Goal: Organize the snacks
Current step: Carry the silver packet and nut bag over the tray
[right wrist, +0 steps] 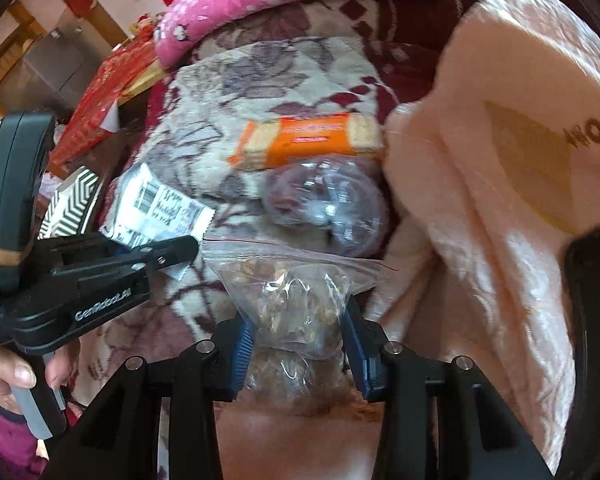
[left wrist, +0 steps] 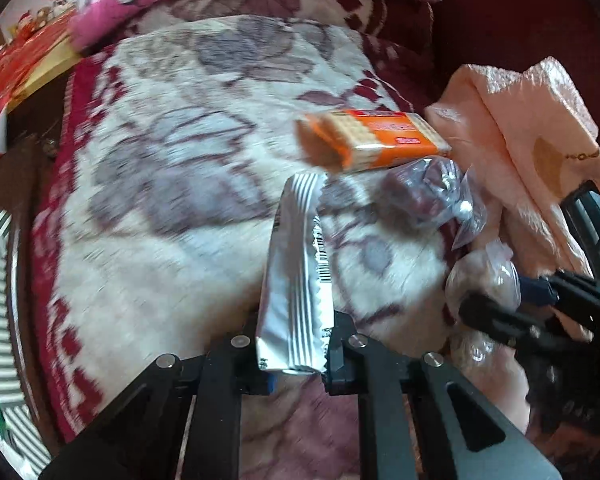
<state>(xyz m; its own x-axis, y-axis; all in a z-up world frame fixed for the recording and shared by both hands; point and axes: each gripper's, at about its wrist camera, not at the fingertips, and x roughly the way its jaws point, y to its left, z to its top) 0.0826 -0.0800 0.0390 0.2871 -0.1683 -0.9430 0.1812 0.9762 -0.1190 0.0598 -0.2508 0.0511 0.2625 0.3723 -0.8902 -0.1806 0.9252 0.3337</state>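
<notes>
Left wrist: left gripper (left wrist: 294,354) clamps silver packet (left wrist: 296,280) over blanket (left wrist: 172,168)

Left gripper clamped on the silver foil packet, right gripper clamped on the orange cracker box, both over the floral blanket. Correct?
Not quite. The right gripper is shut on the clear zip bag of brown snacks, as the right wrist view shows; the orange cracker box lies free on the floral blanket. The left gripper does clamp the silver foil packet.

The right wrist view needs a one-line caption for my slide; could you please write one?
Right gripper clamps a clear bag of nuts above a flowered blanket, beside an orange cracker pack.
</notes>
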